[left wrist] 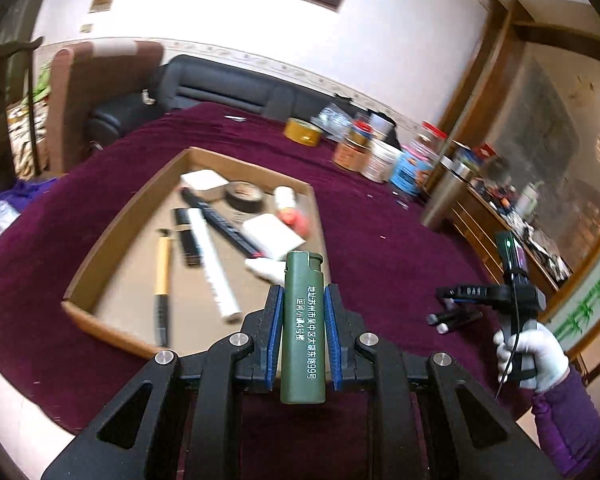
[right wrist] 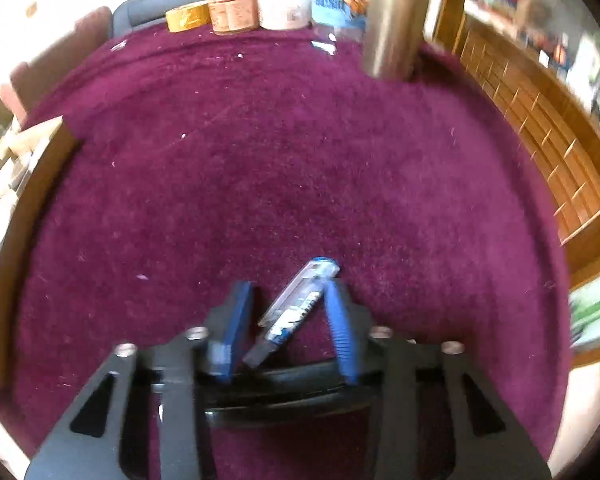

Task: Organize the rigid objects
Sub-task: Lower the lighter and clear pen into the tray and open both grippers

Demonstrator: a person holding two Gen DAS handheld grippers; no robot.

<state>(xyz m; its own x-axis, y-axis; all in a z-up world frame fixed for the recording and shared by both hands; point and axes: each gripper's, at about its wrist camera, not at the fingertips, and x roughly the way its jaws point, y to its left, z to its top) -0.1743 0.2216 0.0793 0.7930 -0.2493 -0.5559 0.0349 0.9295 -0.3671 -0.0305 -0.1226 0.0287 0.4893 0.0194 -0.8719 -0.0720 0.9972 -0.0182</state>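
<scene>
The left gripper jaws clamp a green lighter upright between them; the right gripper jaws hold a utility knife slanted between them.

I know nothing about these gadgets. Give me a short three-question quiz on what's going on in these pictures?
1. True or false: the left gripper holds a green lighter.
2. What lies slantwise between the right gripper fingers?
A. a hammer
B. a small clear blue-capped tube
C. a tape roll
3. What container on the purple cloth holds the hammer and black tape roll?

Key: 1 true; 2 B; 3 the shallow cardboard box.
</scene>
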